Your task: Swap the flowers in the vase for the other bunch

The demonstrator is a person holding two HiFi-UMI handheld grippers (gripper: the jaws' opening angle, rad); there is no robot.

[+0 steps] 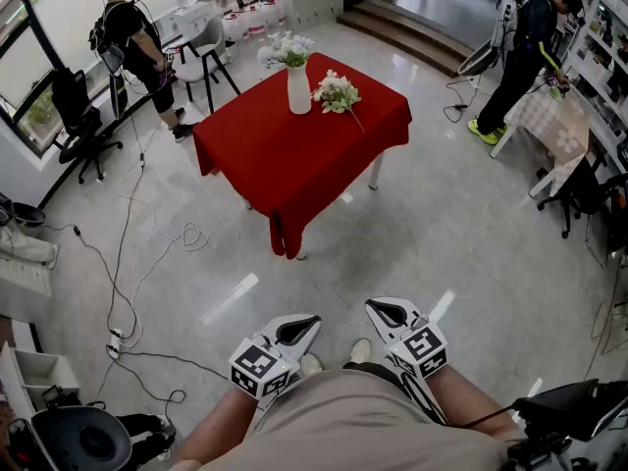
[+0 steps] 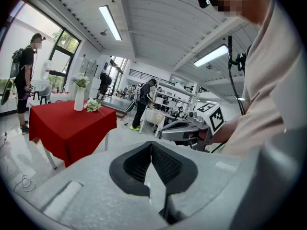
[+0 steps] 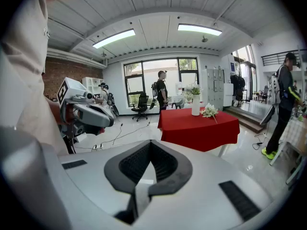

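Observation:
A table with a red cloth (image 1: pixel 294 155) stands a few steps ahead of me. On it a white vase (image 1: pixel 299 90) holds a bunch of pale flowers (image 1: pixel 287 48). A second bunch (image 1: pixel 337 93) lies on the cloth just right of the vase. My left gripper (image 1: pixel 302 326) and right gripper (image 1: pixel 385 311) are held low by my waist, far from the table, both shut and empty. The left gripper view shows the vase (image 2: pixel 79 98) and the lying bunch (image 2: pixel 92 106) far off. In the right gripper view, the vase (image 3: pixel 195 104) and the bunch (image 3: pixel 209 110) are just as distant.
Cables (image 1: pixel 123 263) trail over the glossy floor on the left, near an office chair (image 1: pixel 78 116). One person (image 1: pixel 132 37) stands at the back left, another (image 1: pixel 525 52) at the right by a cloth-covered table (image 1: pixel 554 121). A white chair (image 1: pixel 211 52) stands behind the red table.

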